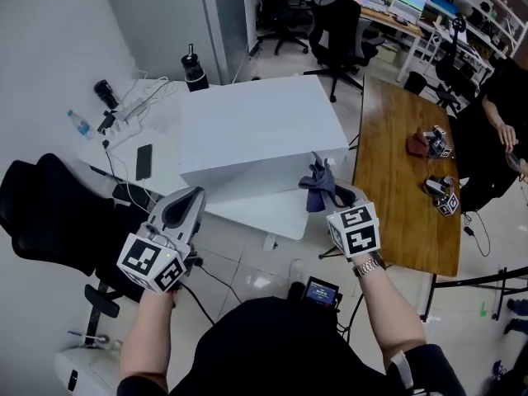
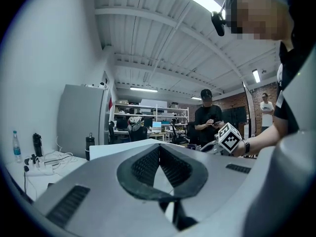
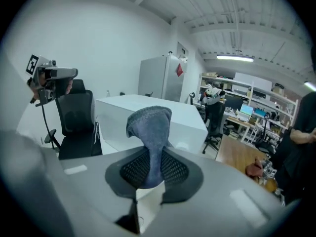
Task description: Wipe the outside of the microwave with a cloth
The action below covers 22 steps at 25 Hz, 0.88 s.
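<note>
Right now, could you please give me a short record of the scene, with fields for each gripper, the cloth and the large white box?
left gripper: shut, nothing between its jaws
right gripper: shut on the blue-grey knitted cloth, which sticks out past the jaws
cloth position: held in the air in front of the large white box, not yet on it
box support: stands on a white table
to the right: brown wooden table with a dark red cloth
to the left: black office chair
</note>
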Tool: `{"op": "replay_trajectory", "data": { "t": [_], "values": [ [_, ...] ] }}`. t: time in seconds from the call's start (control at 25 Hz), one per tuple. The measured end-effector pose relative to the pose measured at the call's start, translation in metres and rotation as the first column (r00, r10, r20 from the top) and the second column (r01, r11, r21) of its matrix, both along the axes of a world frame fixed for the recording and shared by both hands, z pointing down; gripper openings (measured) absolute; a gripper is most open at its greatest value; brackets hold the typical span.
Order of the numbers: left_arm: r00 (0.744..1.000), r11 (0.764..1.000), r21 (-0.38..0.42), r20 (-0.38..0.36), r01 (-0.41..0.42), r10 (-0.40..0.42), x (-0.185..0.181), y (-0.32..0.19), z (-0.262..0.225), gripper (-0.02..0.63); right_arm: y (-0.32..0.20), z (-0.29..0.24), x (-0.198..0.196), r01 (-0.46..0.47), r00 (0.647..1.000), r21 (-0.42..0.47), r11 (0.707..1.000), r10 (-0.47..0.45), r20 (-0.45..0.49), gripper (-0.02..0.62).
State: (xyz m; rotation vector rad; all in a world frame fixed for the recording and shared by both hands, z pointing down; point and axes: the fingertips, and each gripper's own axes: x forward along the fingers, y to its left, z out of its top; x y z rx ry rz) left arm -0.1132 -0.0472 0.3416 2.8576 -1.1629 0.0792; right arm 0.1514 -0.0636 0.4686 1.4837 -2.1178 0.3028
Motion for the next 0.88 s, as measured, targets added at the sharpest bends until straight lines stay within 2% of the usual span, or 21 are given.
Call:
{"op": "replay_trajectory", "data": {
  "t": [0.28,0.56,0.88],
  "values": [
    [0.998,0.998,0.006,-0.001,0.070,-0.070,-0.048,0.023,-0.002,0.005,0.006,0.001,-0.097,0.166,0.986,0.020,0.986,-0.166,0.010,0.054],
    [0.990,0.990,0.003,0.011,0.141,-0.142,-0.095,0.042,0.004,0.005,0.002,0.011,-0.191,0.310,0.950,0.060,0.949,-0.312,0.020,0.054],
    [0.976,0.977,-0.001,0.036,0.214,-0.214,-0.138,0.060,0.010,0.005,-0.010,0.030,-0.272,0.419,0.907,0.079,0.905,-0.421,0.016,0.054]
  ]
}}
